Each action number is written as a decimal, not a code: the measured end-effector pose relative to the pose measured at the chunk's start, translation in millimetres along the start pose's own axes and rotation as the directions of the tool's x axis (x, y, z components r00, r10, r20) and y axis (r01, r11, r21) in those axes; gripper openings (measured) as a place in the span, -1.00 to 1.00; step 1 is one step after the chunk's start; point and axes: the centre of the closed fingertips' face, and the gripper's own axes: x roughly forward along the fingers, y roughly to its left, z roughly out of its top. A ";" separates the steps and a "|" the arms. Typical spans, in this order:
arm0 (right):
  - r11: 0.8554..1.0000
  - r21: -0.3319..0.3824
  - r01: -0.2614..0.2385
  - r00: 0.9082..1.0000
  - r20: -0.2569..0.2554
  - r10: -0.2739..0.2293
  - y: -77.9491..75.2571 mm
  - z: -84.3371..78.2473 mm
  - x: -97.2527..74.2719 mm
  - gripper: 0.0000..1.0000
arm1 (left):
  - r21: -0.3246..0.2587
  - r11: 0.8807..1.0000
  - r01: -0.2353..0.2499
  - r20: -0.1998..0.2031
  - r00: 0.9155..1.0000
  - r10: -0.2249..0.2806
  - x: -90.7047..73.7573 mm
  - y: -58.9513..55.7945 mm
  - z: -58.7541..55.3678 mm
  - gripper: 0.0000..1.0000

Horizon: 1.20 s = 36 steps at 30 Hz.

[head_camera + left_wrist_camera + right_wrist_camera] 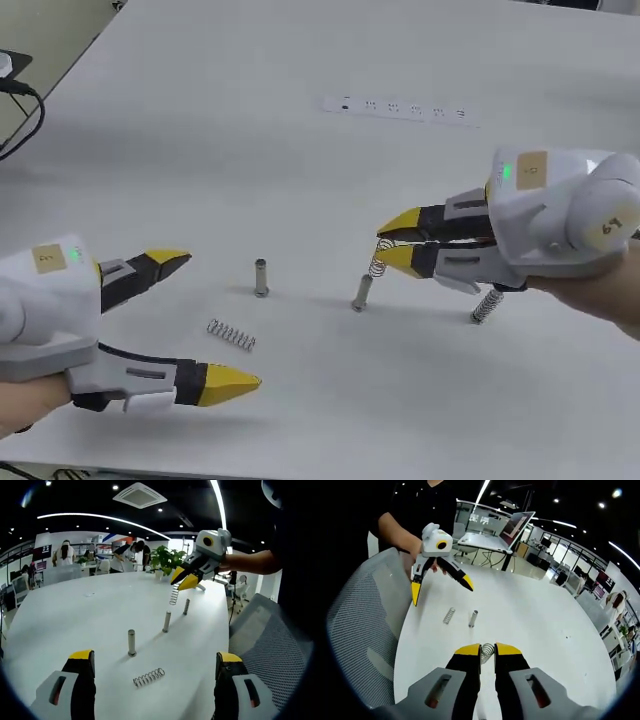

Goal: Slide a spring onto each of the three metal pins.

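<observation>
Three metal pins stand on the white table (300, 160): a bare left pin (261, 277), a bare middle pin (362, 291), and a right pin (487, 305) with a spring on it. My right gripper (392, 243) is shut on a spring (379, 260), which hangs just above and to the right of the middle pin's top; the spring (487, 650) shows between its yellow tips. My left gripper (205, 320) is wide open around nothing, near a loose spring (231, 334) lying flat. In the left gripper view the loose spring (149, 677) lies ahead of the jaws.
A white power strip (400, 108) lies at the far side of the table. A black cable (20, 100) hangs off the left edge. A grey mesh chair (360, 625) stands by the table's near edge.
</observation>
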 end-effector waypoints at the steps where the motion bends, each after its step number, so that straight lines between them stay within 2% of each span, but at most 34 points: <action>1: 1.000 0.003 -0.002 1.000 0.000 0.002 -0.2 0.2 0.5 -0.86 | 0.000 1.000 -0.003 0.002 1.000 0.003 -0.3 0.6 0.4 0.96; 11: 1.000 0.019 -0.022 1.000 -0.018 0.023 -0.7 -5.3 7.7 -0.86 | -0.001 1.000 -0.029 0.016 0.999 0.029 -2.7 7.3 3.2 0.96; 36: 0.997 0.067 -0.045 0.998 -0.041 0.048 5.7 -20.4 20.2 -0.86 | -0.020 0.999 -0.032 0.018 0.999 0.032 -4.4 7.2 1.1 0.96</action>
